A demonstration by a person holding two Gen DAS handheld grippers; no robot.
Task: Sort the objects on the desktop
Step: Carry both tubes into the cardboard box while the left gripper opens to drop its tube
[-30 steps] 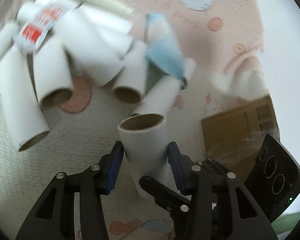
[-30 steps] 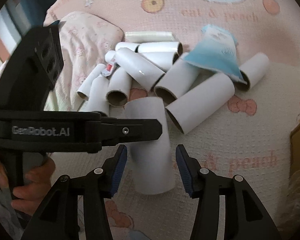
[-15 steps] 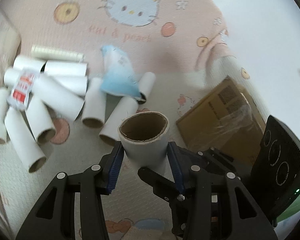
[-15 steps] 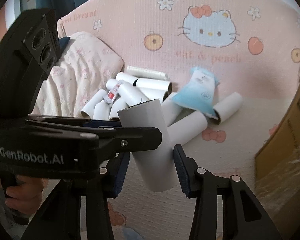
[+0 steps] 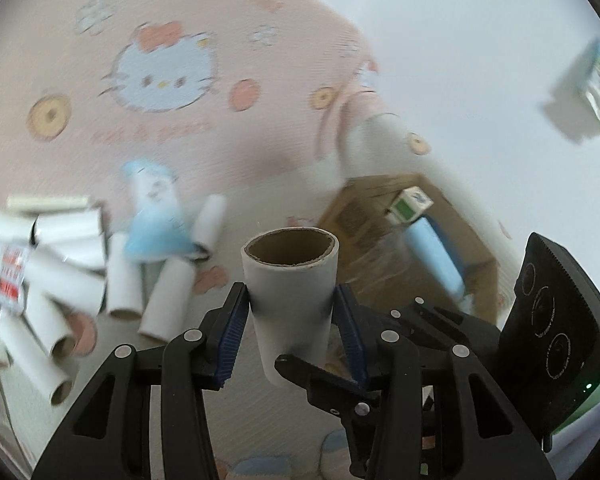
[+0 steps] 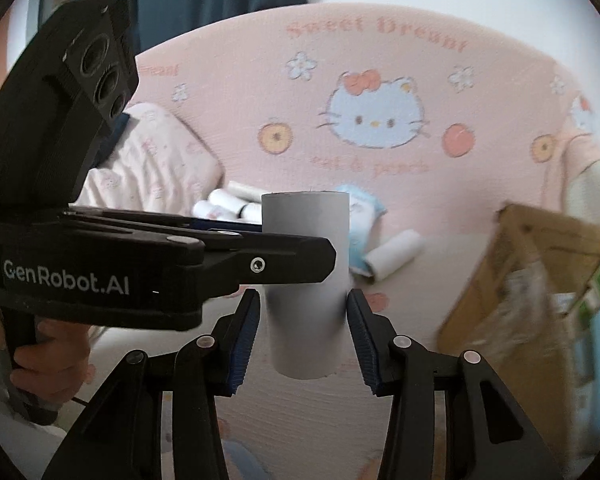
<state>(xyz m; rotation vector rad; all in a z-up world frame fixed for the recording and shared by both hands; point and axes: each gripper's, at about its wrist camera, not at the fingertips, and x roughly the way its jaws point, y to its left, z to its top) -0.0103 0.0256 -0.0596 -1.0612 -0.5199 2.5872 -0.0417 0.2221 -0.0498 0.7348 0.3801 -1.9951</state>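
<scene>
Upright, the white cardboard tube (image 5: pixel 290 292) sits clamped in the left gripper (image 5: pixel 291 334); right gripper (image 6: pixel 302 342) parted.

Left hand-held gripper (image 5: pixel 292 316) clamped on something upright; right hand-held gripper (image 6: pixel 303 330) — pads spread — grips nothing.
</scene>
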